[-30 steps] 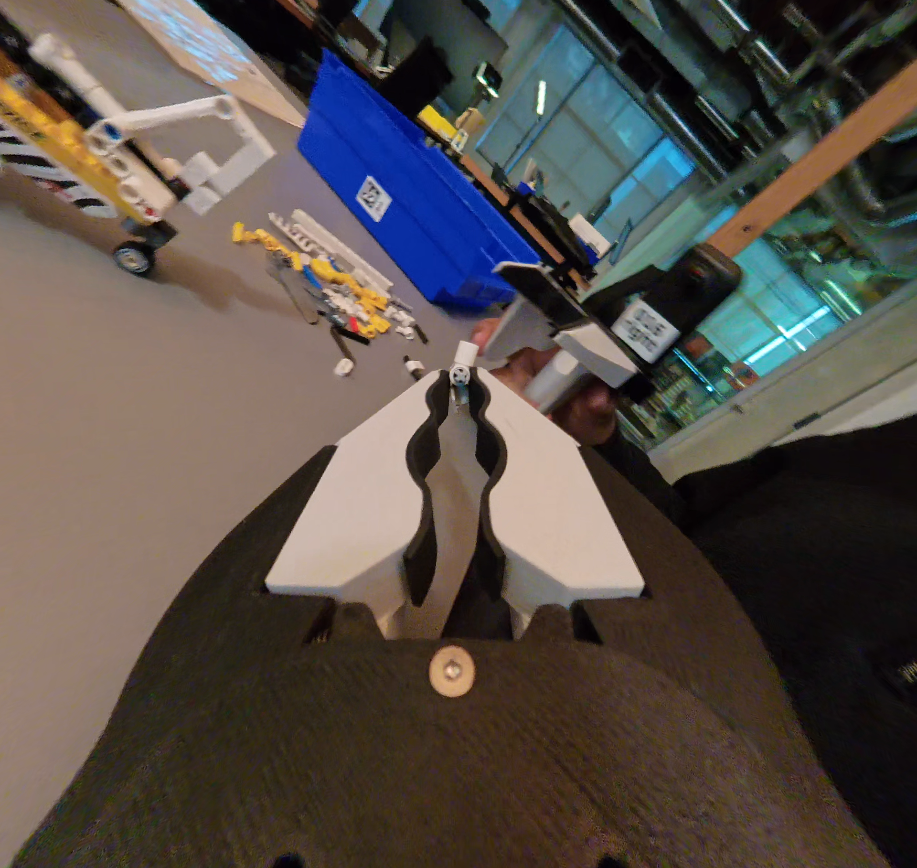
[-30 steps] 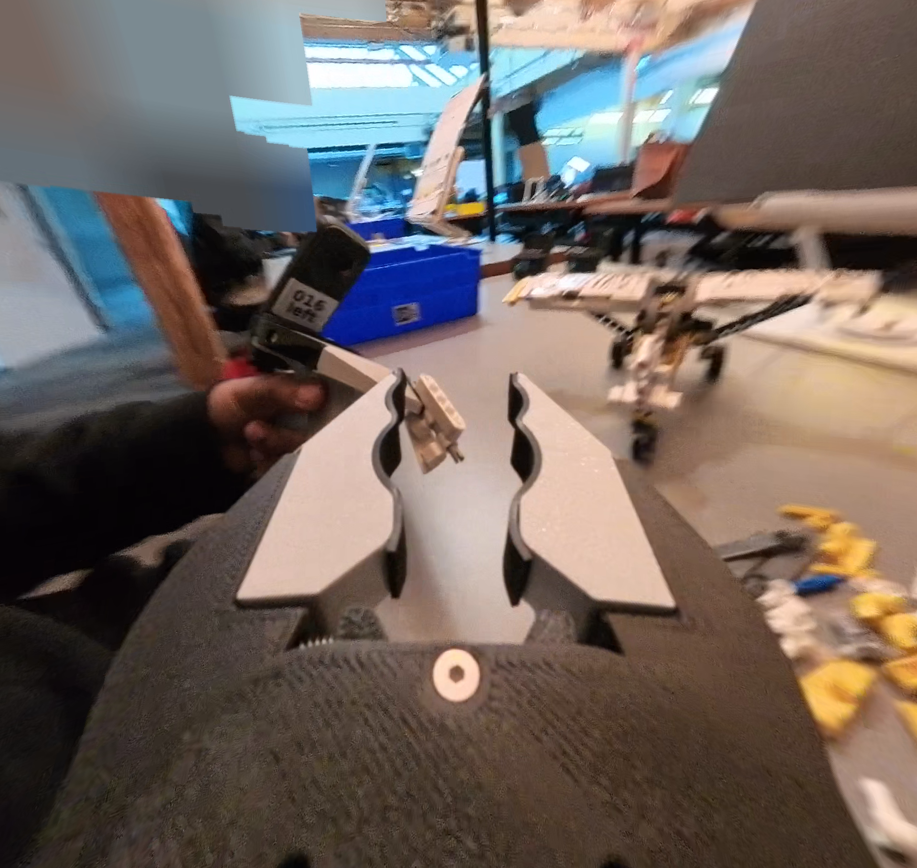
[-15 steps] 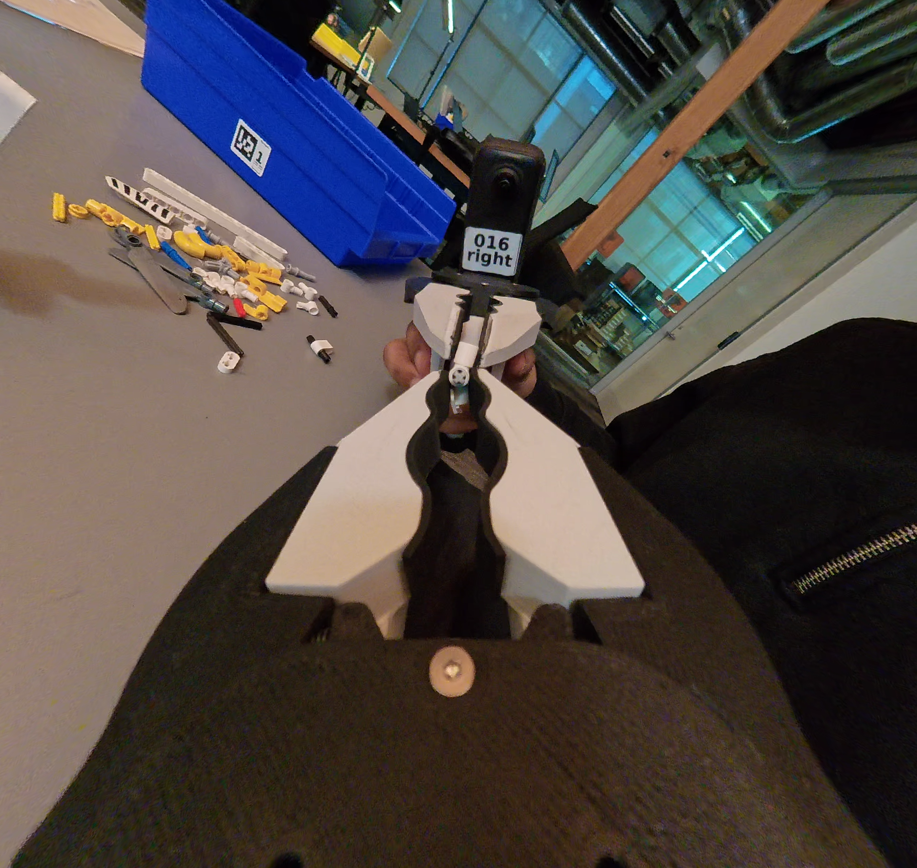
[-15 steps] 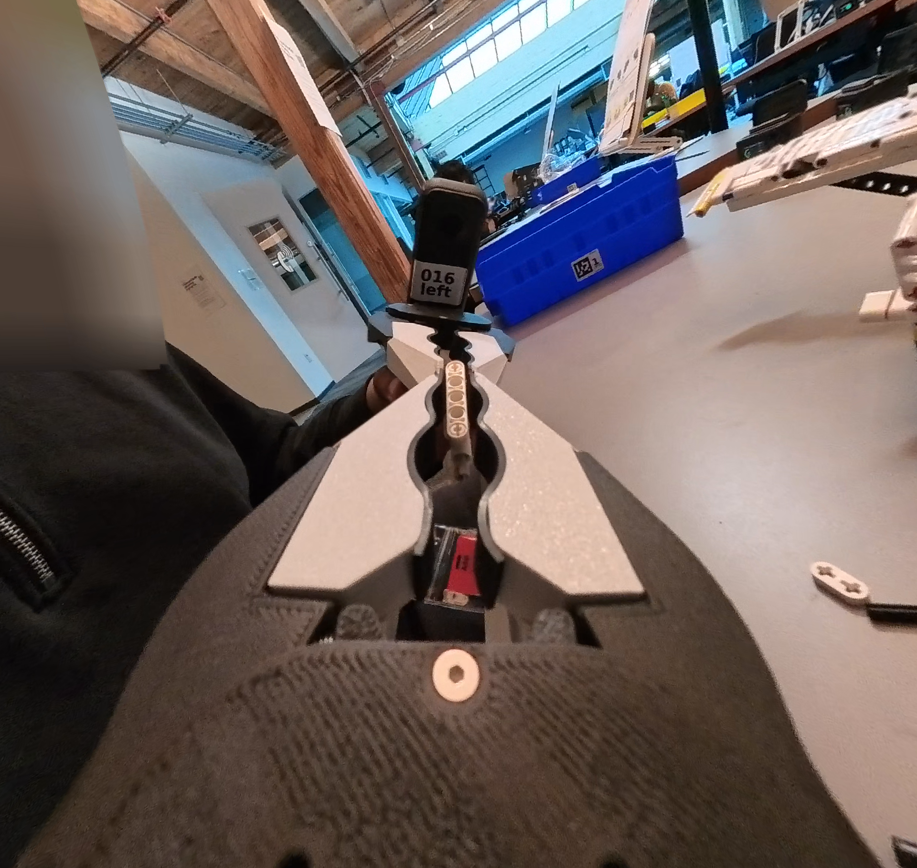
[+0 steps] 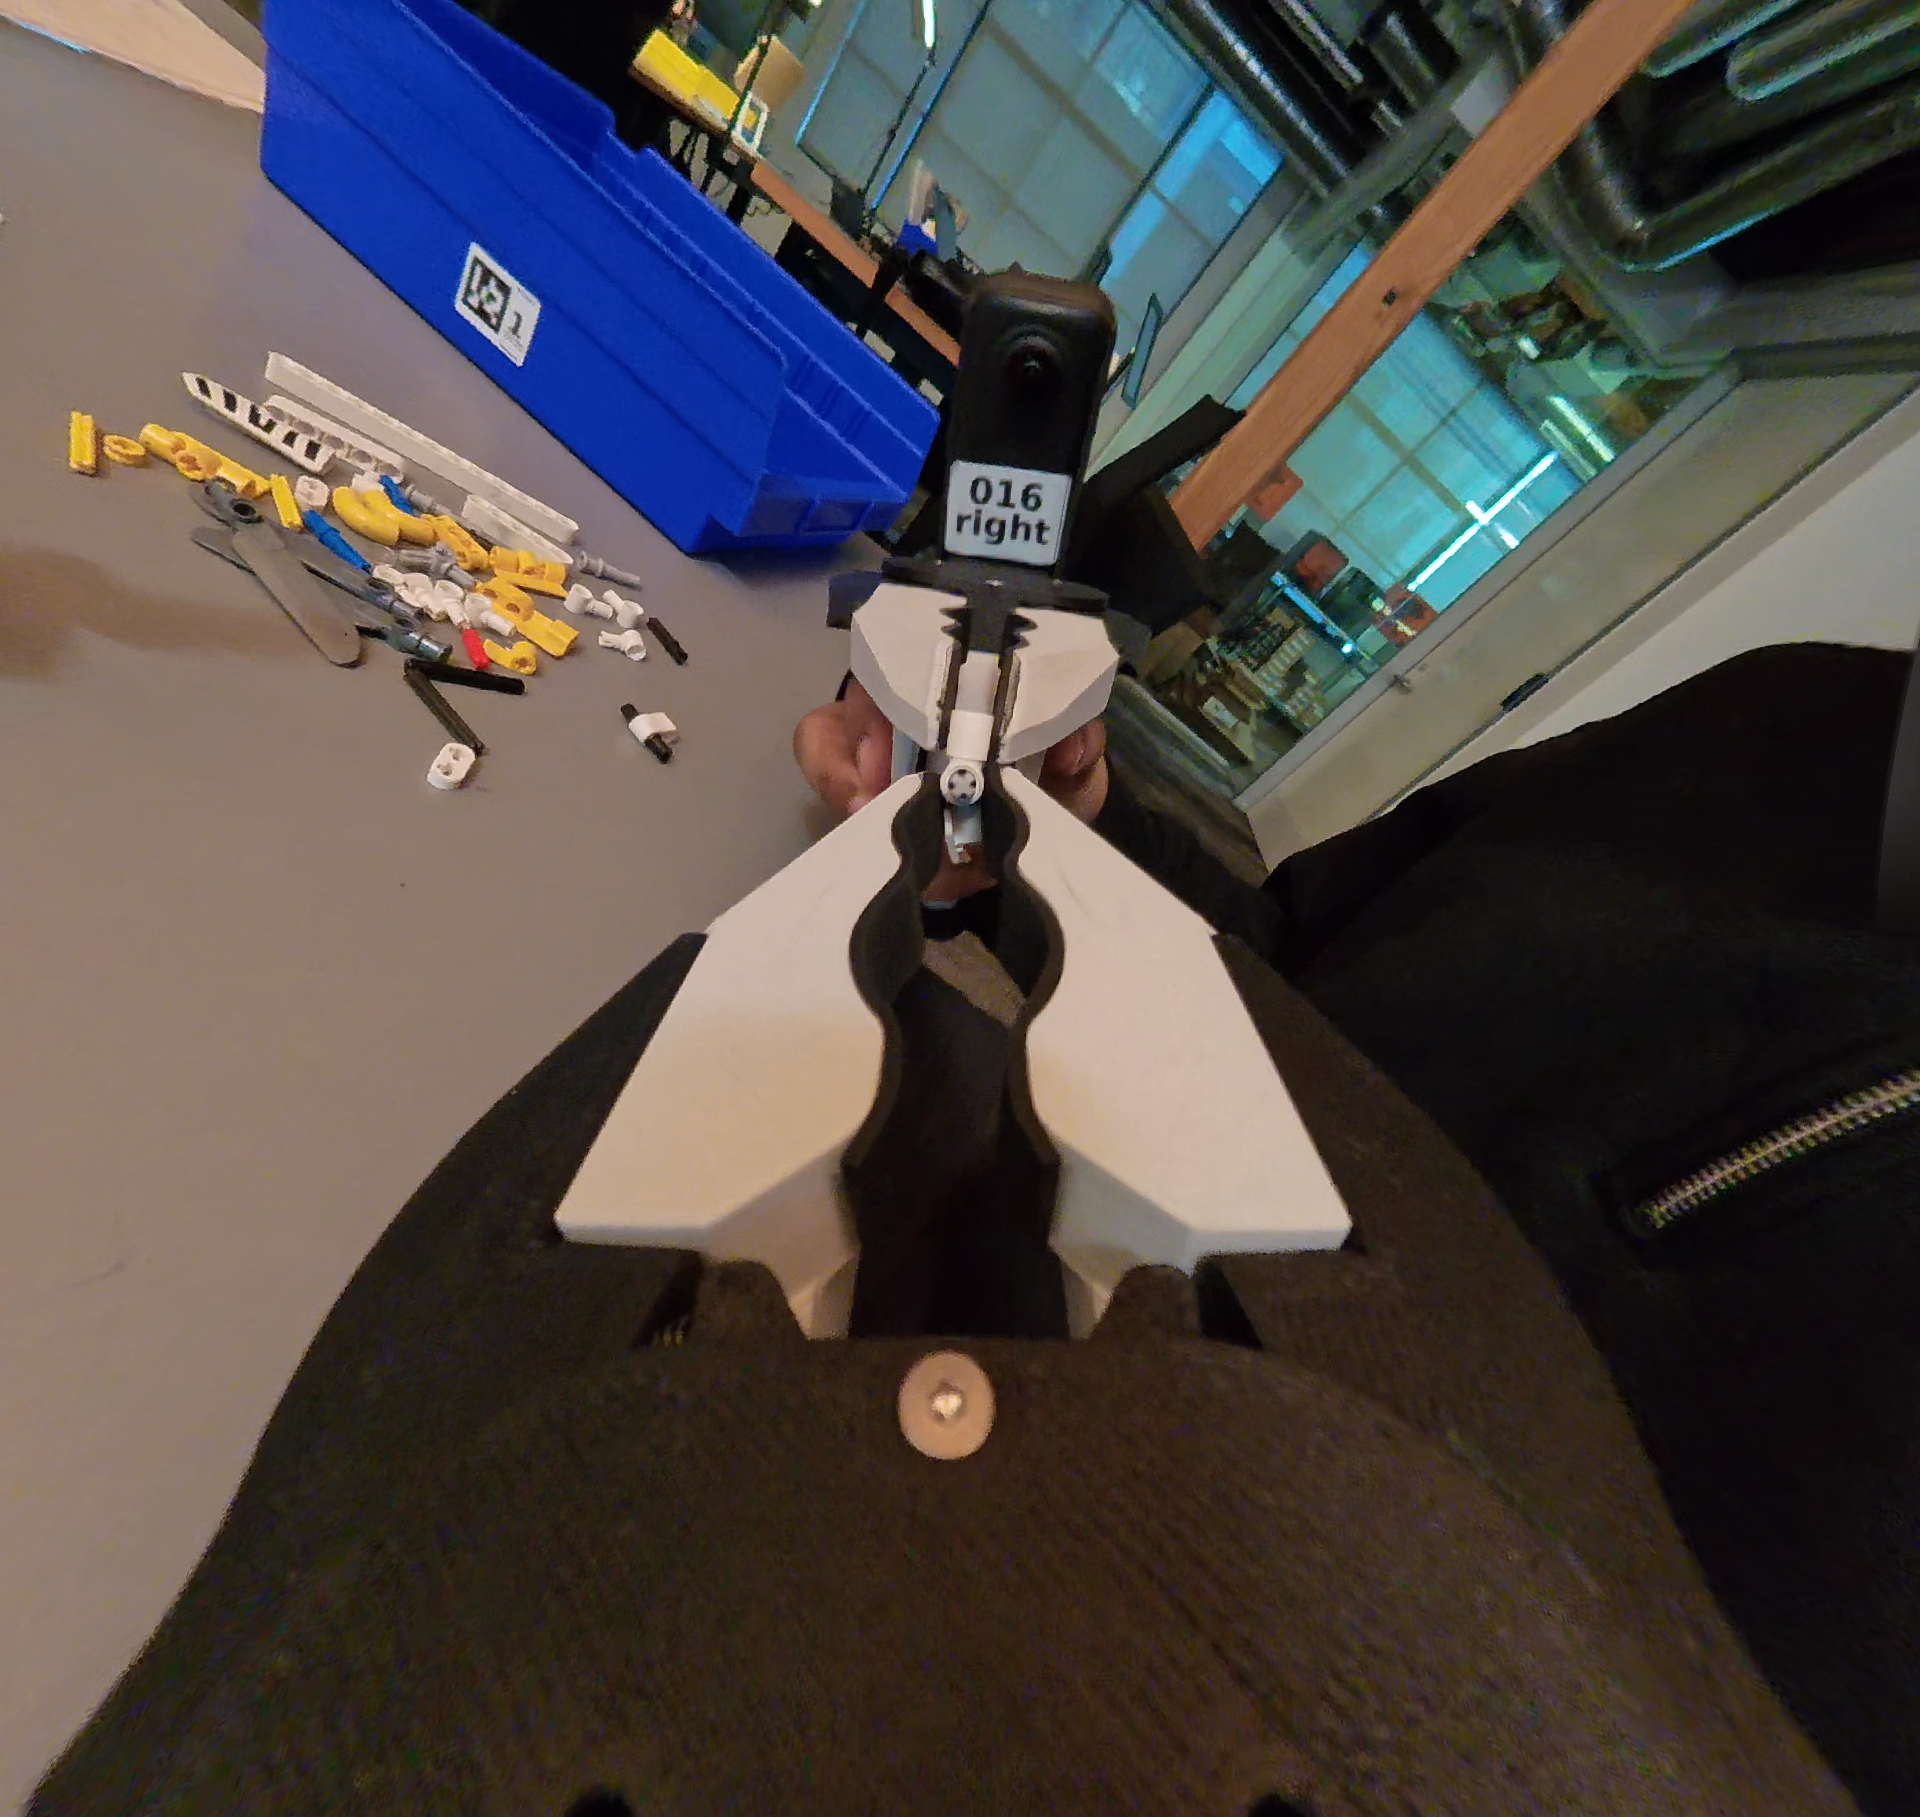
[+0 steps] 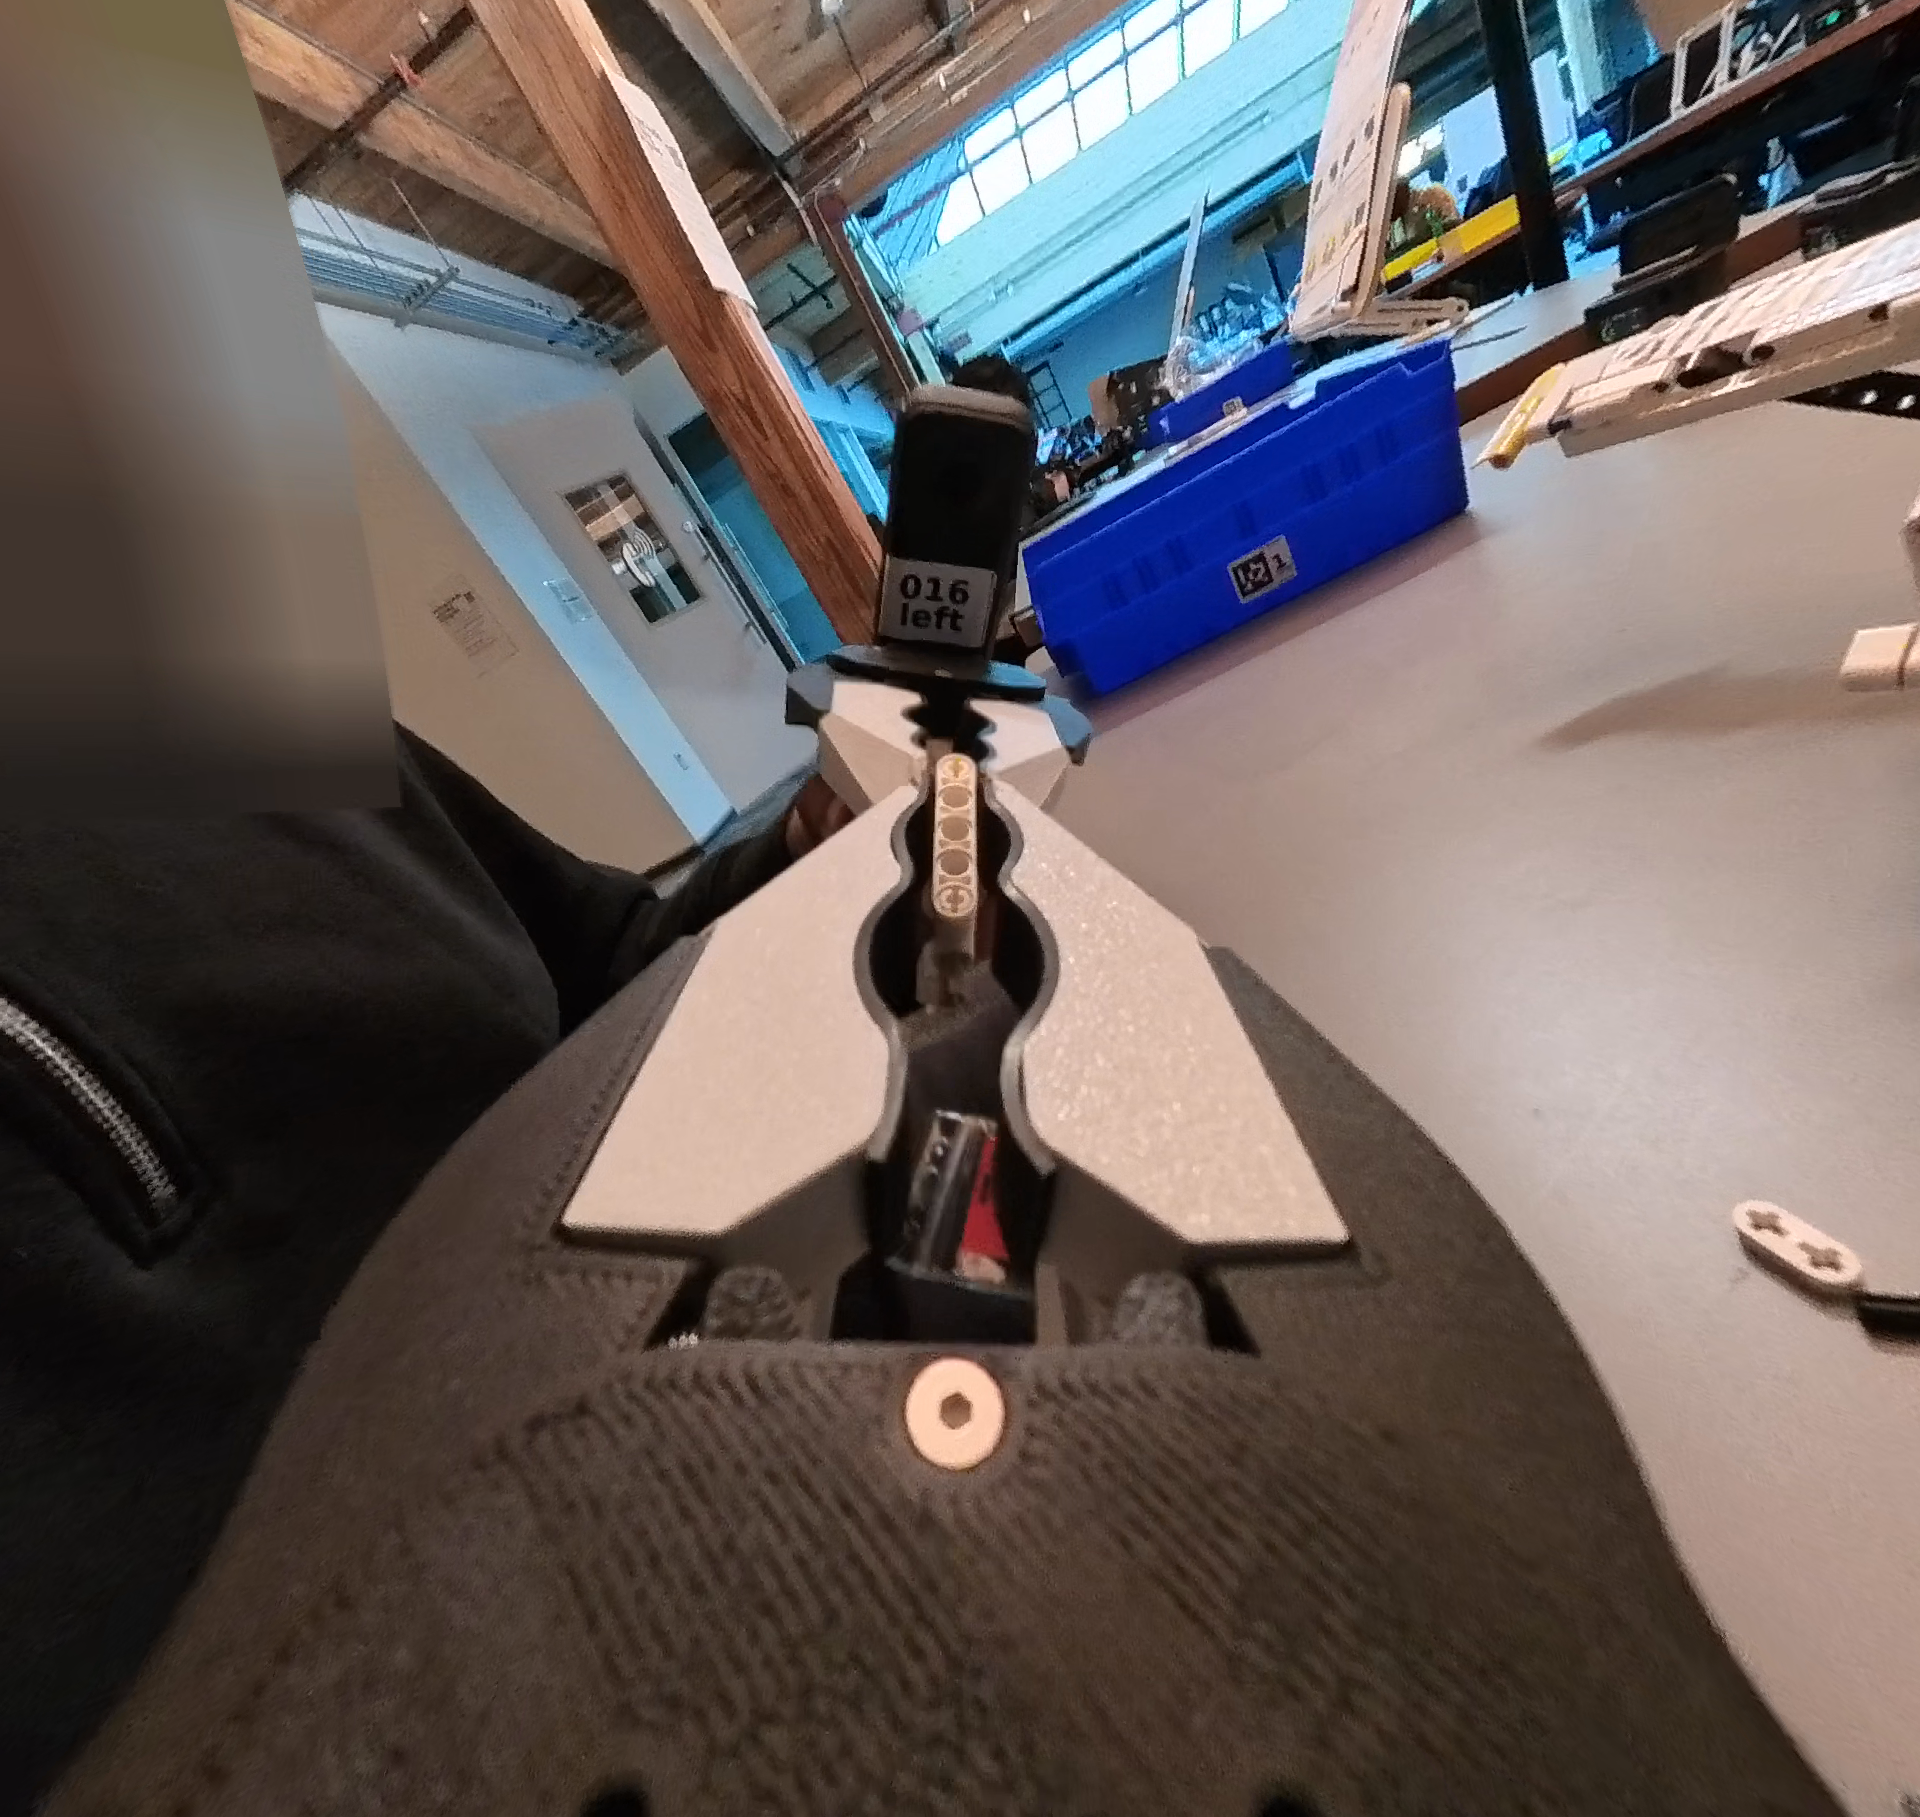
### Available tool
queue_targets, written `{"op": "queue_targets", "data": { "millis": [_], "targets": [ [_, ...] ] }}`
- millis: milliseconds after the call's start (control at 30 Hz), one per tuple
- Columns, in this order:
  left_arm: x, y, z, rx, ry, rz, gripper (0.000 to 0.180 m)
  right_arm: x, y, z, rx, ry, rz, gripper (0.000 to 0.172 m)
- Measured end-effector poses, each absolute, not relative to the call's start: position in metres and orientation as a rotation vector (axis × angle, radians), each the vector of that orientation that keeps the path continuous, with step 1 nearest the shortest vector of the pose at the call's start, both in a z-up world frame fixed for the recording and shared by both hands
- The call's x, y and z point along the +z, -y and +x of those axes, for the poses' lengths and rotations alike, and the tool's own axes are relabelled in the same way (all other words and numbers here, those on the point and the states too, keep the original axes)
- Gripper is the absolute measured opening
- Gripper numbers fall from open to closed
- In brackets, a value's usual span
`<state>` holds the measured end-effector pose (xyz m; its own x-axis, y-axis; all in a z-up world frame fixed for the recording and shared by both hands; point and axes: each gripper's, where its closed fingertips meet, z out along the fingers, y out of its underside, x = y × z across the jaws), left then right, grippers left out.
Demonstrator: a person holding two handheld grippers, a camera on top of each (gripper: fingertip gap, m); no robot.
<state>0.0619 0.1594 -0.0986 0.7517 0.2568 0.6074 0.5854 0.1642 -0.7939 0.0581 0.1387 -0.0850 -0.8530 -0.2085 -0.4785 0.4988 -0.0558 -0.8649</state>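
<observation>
White plastic beam (image 6: 954, 848), holed along its length, is pinched by both the right hand-held gripper (image 6: 954, 811) and the left hand-held gripper (image 5: 961, 801), held nose to nose above the grey bench (image 5: 260, 936). Only the left view shows the loose yellow and white pieces (image 5: 416, 562) by the blue bin (image 5: 623, 333); only the right shows a white model (image 6: 1714, 344).

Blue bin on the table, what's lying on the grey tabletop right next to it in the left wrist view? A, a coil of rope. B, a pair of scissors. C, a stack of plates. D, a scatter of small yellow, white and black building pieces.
D: beside the blue bin, loose yellow, white and black building pieces lie spread over the grey table.
</observation>
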Motion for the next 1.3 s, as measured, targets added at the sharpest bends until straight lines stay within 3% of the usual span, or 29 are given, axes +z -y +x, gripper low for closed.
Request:
{"op": "queue_targets", "data": {
  "millis": [633,933,1033,1233,1300],
  "targets": [
    [-0.073,-0.157,0.056,-0.221,0.758,-1.268,0.008,-0.055,-0.142,0.041,-2.130,-1.288,0.622,0.004],
    [-0.072,-0.152,0.057,-0.242,0.749,-1.273,0.006,-0.054,-0.138,0.044,-2.048,-1.363,0.564,0.005],
    [-0.069,-0.150,0.056,-0.275,0.757,-1.224,0.006,-0.046,-0.151,0.036,-2.079,-1.313,0.570,0.019],
    [-0.067,-0.142,0.052,-0.246,0.773,-1.205,0.006,-0.056,-0.148,0.039,-2.034,-1.449,0.579,0.027],
    [-0.067,-0.141,0.052,-0.241,0.770,-1.202,0.006,-0.059,-0.143,0.044,-1.995,-1.451,0.559,0.015]
  ]
}}
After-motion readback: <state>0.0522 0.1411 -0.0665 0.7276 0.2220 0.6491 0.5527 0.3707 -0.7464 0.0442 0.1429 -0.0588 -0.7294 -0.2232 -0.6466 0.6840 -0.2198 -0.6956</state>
